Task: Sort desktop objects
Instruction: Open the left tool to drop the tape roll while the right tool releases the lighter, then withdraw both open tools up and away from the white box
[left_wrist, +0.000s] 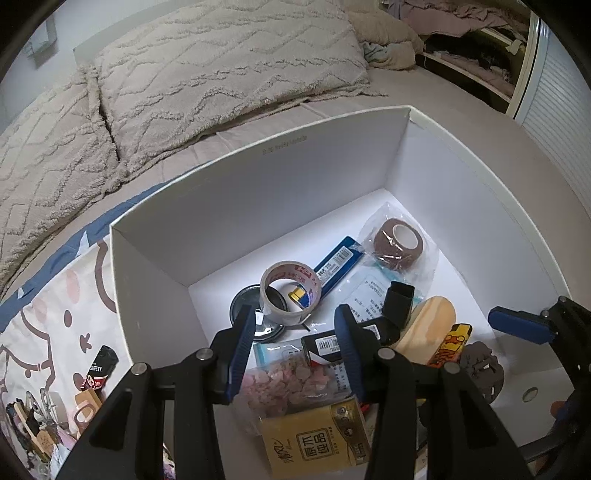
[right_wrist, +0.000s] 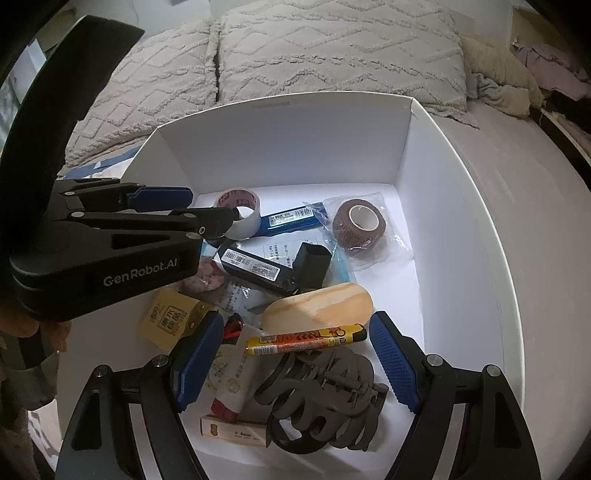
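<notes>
A white cardboard box on the bed holds mixed items: a tape roll, a wrapped brown bandage roll, a blue packet, a black barcoded box, an oval wooden piece, a yellow lighter, a grey hair claw and a yellow tissue pack. My left gripper hovers open over the box's left half, above a bag of pink pieces. My right gripper stands wide open above the lighter and hair claw. Neither holds anything.
Left of the box, a cartoon-print cloth carries a small black lighter and several clips and trinkets. Two textured pillows lie behind the box. Crumpled clothes sit at the far right.
</notes>
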